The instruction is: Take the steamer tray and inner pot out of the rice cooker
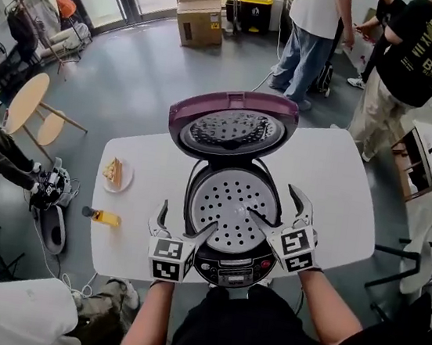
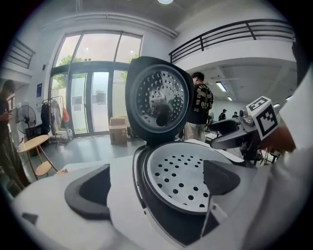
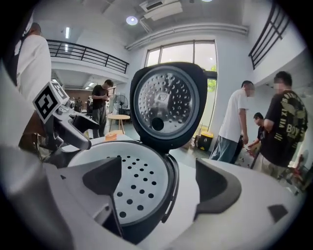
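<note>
Setting: a white table (image 1: 133, 236) in an open hall. Bearings are read from the head view, centred on the rice cooker (image 1: 193, 184).
Cooker: stands mid-table with its control panel (image 1: 230, 272) at 6 o'clock, facing the person who holds the tools.
Lid: the lid (image 1: 232, 126) is purple outside and thrown back at 12 o'clock. Its holed metal inner face is turned up.
Tray: the steamer tray (image 1: 232, 201) is white, round and peppered with holes. It sits in the cooker's mouth, just below the rim.
Pot: the inner pot lies under the tray and cannot be made out.
Left tool: the left gripper (image 1: 188, 218) comes in from 7 o'clock with its jaws spread wide, pinching nothing. The cooker's near-left wall stands between them. One jaw is over the tray's edge and the other is outside, above the table. I cannot tell whether the inner jaw touches the tray.
Right tool: the right gripper (image 1: 272, 201) comes in from 4 o'clock, also spread wide and holding nothing. The cooker's right wall is between its jaws, with the inner one over the tray and the outer one over the tabletop.
Plate: a small plate (image 1: 123, 186) with sandwich pieces (image 1: 113, 170) sits at 9 o'clock, apart from the cooker.
Bottle: a small bottle (image 1: 103, 217) with yellow contents lies on its side at 8 o'clock, near the table's left edge.
Beyond: several people (image 1: 416, 60) stand at 1 to 2 o'clock. Cardboard boxes (image 1: 199, 12) sit on the floor at about 12 o'clock. A round wooden table (image 1: 26, 103) is at 10 o'clock.
</note>
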`<state>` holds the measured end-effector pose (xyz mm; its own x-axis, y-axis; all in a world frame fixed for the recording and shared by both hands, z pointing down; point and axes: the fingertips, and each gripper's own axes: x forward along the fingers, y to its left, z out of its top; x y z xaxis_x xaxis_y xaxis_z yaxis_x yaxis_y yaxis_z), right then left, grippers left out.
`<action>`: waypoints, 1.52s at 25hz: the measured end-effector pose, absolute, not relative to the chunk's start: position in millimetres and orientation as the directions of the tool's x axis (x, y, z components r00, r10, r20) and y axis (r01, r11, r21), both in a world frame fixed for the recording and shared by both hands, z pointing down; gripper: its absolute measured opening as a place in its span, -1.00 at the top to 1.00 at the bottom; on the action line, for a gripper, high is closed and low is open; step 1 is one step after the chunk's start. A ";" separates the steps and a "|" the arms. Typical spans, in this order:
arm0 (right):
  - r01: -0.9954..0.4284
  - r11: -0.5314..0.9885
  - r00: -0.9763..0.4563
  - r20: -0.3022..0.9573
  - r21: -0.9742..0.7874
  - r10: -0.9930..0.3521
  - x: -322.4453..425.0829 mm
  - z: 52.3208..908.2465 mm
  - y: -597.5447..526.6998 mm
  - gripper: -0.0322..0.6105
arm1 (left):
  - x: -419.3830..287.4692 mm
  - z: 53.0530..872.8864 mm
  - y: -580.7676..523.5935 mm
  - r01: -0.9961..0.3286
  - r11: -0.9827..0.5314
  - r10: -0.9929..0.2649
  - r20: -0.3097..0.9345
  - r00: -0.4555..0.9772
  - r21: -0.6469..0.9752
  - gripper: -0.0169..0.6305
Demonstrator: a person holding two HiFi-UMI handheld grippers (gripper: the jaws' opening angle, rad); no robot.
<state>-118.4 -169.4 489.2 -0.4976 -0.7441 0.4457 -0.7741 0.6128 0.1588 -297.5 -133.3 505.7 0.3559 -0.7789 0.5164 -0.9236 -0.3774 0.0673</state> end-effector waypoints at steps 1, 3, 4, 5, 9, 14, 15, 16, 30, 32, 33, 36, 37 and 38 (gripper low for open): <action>-0.770 0.620 -0.498 0.465 0.152 -0.732 -118.1 496.5 -172.8 -0.52 | -295.4 509.1 -134.8 -0.923 -0.378 -0.770 0.531 0.354 0.068 -0.87; -0.760 0.633 -0.495 0.500 0.147 -0.710 -117.4 510.3 -177.4 -0.55 | -294.0 514.3 -136.8 -0.928 -0.368 -0.760 0.557 0.334 0.054 -0.88; -0.754 0.640 -0.493 0.519 0.145 -0.699 -117.0 517.7 -178.9 -0.55 | -294.7 517.3 -138.0 -0.932 -0.361 -0.756 0.571 0.319 0.042 -0.87; -0.750 0.647 -0.491 0.536 0.142 -0.687 -117.0 524.1 -180.3 -0.55 | -296.1 520.9 -139.5 -0.934 -0.355 -0.750 0.587 0.305 0.033 -0.86; -0.733 0.665 -0.476 0.591 0.143 -0.651 -116.5 540.6 -184.5 -0.55 | -302.0 535.1 -143.6 -0.941 -0.337 -0.715 0.641 0.277 0.031 -0.81; -0.712 0.687 -0.467 0.632 0.146 -0.618 -117.6 556.1 -190.1 -0.54 | -304.7 548.4 -151.7 -0.937 -0.350 -0.676 0.691 0.255 0.003 -0.72; -0.711 0.688 -0.464 0.637 0.146 -0.616 -117.3 558.4 -191.6 -0.54 | -305.1 550.1 -153.8 -0.936 -0.352 -0.671 0.698 0.251 -0.001 -0.70; -0.711 0.688 -0.460 0.642 0.147 -0.613 -116.0 560.6 -193.1 -0.54 | -305.1 551.9 -155.8 -0.935 -0.355 -0.665 0.705 0.247 -0.008 -0.69; -0.719 0.661 -0.367 0.690 0.214 -0.623 -104.6 567.6 -202.9 -0.53 | -309.9 559.1 -166.6 -0.912 -0.383 -0.644 0.750 0.151 -0.146 -0.47; -0.723 0.657 -0.362 0.692 0.214 -0.624 -103.7 566.9 -203.2 -0.52 | -310.2 557.8 -167.3 -0.911 -0.383 -0.646 0.749 0.144 -0.156 -0.45; -0.724 0.656 -0.362 0.692 0.214 -0.625 -103.5 566.3 -203.4 -0.52 | -310.5 557.3 -167.4 -0.910 -0.382 -0.647 0.750 0.139 -0.160 -0.44; -0.731 0.649 -0.364 0.681 0.214 -0.635 -102.6 562.9 -203.9 -0.46 | -311.9 556.2 -167.8 -0.909 -0.378 -0.654 0.746 0.127 -0.177 -0.36; -0.733 0.645 -0.365 0.676 0.215 -0.641 -101.7 560.7 -204.7 -0.44 | -312.7 555.9 -168.2 -0.909 -0.377 -0.656 0.744 0.124 -0.180 -0.35; -0.736 0.642 -0.365 0.672 0.216 -0.645 -100.8 558.7 -205.6 -0.43 | -313.5 555.5 -168.6 -0.909 -0.375 -0.657 0.744 0.124 -0.180 -0.34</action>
